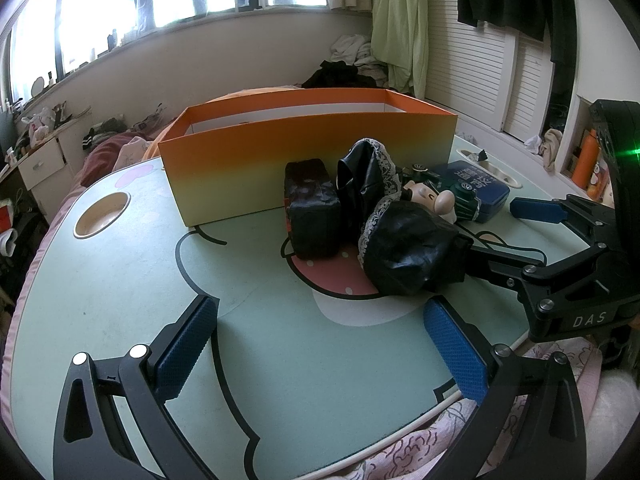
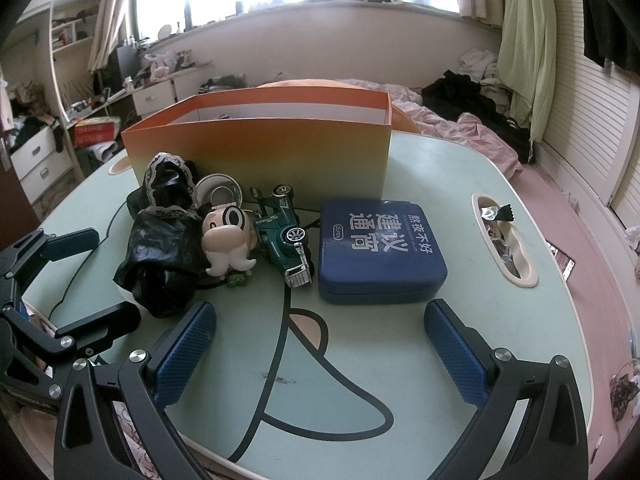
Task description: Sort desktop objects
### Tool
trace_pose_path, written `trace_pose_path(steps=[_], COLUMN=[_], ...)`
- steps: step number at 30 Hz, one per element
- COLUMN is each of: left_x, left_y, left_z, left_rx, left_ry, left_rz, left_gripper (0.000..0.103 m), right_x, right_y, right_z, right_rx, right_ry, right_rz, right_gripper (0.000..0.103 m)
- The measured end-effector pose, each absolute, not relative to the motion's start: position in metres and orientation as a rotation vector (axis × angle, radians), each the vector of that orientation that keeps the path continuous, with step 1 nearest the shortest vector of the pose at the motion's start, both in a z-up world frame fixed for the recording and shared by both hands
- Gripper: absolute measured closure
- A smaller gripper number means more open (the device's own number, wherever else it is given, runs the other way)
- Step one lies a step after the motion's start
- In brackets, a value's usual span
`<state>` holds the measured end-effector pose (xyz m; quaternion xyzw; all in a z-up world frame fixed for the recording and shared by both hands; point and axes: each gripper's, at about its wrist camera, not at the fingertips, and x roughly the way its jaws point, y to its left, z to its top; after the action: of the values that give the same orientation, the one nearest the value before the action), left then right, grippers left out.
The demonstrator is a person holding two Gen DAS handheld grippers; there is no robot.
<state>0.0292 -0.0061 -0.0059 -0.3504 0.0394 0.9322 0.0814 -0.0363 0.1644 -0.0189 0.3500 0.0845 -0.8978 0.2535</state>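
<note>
My left claw [image 1: 320, 344] hangs spread wide and empty over the near part of the pale green table [image 1: 120, 240], and my right claw [image 2: 320, 344] is spread just as wide and empty to its right. Just beyond my right fingers lies the blue tin [image 2: 380, 252], with the green toy car [image 2: 284, 236], the moustached figure [image 2: 228, 240] and the black lace-trimmed cloth [image 2: 164, 248] to its left. Behind them all stands the open orange box [image 2: 260, 148], and a black pouch [image 1: 312, 216] sits against its front wall at the far left of the heap.

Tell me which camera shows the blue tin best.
The right wrist view: the blue tin lies whole and near, its lid and white lettering plain. In the left wrist view only part of it shows, farther off, behind the toy car.
</note>
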Motion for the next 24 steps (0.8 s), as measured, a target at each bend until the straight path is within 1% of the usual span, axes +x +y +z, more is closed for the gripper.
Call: trace_pose_path(steps=[8, 9, 10, 11, 13, 14, 17, 21, 24], left_x=[0.031, 0.032, 0.034, 0.036, 0.040, 0.043, 0.043, 0.032, 0.021], left_y=[-0.005, -0.004, -0.004, -0.004, -0.002, -0.001, 0.006, 0.013, 0.015], left_z=[-0.005, -0.005, -0.003, -0.001, 0.004, 0.007, 0.015, 0.027, 0.033], left_rx=[-1.040, -1.036, -1.023, -1.007, -0.965, -0.941, -0.909, -0.898, -0.906], left_ry=[0.122, 0.121, 0.122, 0.125, 0.137, 0.143, 0.157, 0.140, 0.065], left_rz=[2.781, 2.783, 2.790, 2.795, 2.803, 2.798, 2.764, 2.728, 2.709], left_gripper=[0.001, 0.003, 0.013, 0.025, 0.036, 0.039, 0.044, 0.044, 0.044], right_x=[-0.039, -0.038, -0.039, -0.038, -0.038, -0.039, -0.039, -0.040, -0.041], right_y=[0.164, 0.164, 0.163, 0.163, 0.163, 0.164, 0.168, 0.178, 0.183], right_z=[-0.020, -0.020, -0.017, -0.016, -0.014, -0.014, -0.011, -0.008, -0.007], right_rx=[0.950, 0.950, 0.948, 0.945, 0.941, 0.937, 0.926, 0.911, 0.903], right_ry=[0.227, 0.226, 0.224, 0.222, 0.218, 0.210, 0.165, 0.068, 0.028], right_rz=[-2.440, -2.439, -2.438, -2.438, -2.439, -2.439, -2.434, -2.432, -2.427], right_gripper=[0.000, 0.000, 0.000, 0.000, 0.000, 0.000, 0.000, 0.000, 0.000])
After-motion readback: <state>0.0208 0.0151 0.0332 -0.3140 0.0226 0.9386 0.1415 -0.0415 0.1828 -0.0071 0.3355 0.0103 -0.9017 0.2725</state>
